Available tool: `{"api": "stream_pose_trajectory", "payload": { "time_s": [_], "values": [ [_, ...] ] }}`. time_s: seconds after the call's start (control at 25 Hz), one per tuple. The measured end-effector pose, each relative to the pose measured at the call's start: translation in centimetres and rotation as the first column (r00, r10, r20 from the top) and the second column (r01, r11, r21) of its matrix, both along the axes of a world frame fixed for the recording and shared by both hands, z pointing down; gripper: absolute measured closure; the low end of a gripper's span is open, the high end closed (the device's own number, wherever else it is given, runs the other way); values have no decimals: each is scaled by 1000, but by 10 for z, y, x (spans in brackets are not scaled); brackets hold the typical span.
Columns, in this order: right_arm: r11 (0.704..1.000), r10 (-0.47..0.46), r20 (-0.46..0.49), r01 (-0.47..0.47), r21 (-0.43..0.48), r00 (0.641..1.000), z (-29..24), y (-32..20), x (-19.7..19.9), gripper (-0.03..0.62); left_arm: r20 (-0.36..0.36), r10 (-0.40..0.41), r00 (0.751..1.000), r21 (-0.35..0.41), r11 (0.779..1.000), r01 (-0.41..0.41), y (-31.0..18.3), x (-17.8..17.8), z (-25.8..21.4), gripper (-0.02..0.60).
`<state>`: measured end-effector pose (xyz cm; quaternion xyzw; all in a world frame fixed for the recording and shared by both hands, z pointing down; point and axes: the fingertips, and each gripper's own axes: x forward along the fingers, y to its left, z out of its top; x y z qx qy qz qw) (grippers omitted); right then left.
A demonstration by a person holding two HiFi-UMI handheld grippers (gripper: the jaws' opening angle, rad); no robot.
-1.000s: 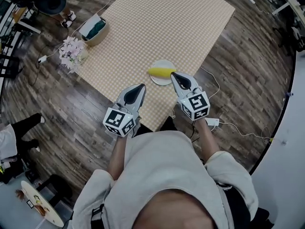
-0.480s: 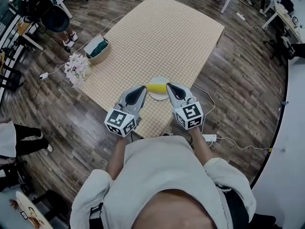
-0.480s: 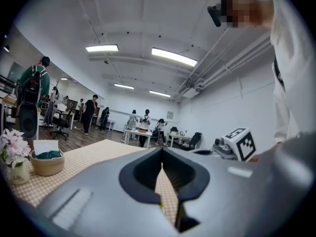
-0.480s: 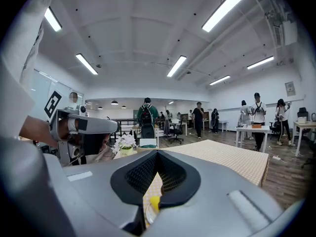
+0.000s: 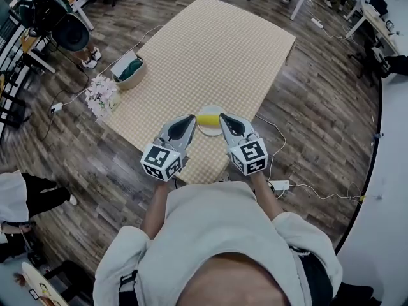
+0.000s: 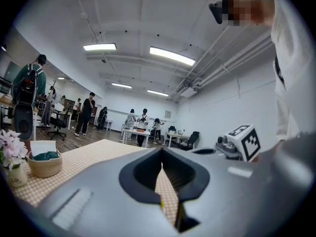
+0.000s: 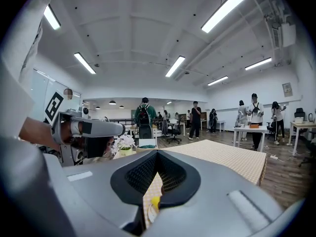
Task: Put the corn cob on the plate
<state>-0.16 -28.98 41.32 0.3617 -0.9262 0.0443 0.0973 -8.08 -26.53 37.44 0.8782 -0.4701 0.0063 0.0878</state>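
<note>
The yellow corn cob (image 5: 207, 118) lies across a white plate (image 5: 211, 127) near the front edge of the checked table (image 5: 217, 50). Both grippers hang above that edge, pointing away from the person, apart from the corn. My left gripper (image 5: 190, 118) is shut with nothing between its jaws, its tips to the left of the cob. My right gripper (image 5: 223, 117) is shut too, also with nothing in it, just right of the cob. In the right gripper view the jaws (image 7: 157, 154) meet, and below them show a bit of corn (image 7: 155, 202) and the plate (image 7: 149, 212). The left gripper view shows its jaws (image 6: 162, 154) closed.
A basket (image 5: 129, 69) with a teal cloth and a vase of pale flowers (image 5: 101, 95) stand at the table's left edge. A white adapter (image 5: 278, 185) and cables lie on the wooden floor to the right. Office chairs, desks and several people stand beyond the table.
Both grippers have risen and stand closer together; the table and plate look smaller and farther below. The right gripper's tip has come away from the plate's edge. The corn has not moved.
</note>
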Motion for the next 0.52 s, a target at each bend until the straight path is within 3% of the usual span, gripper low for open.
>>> {"api": "stream_pose_trajectory", "payload": {
  "time_s": [0.52],
  "values": [
    [1000, -3, -7, 3, 14, 1000, -1, -6, 1, 597, 6, 18, 1000, -6, 1000, -17, -9, 5, 6, 574]
  ]
}}
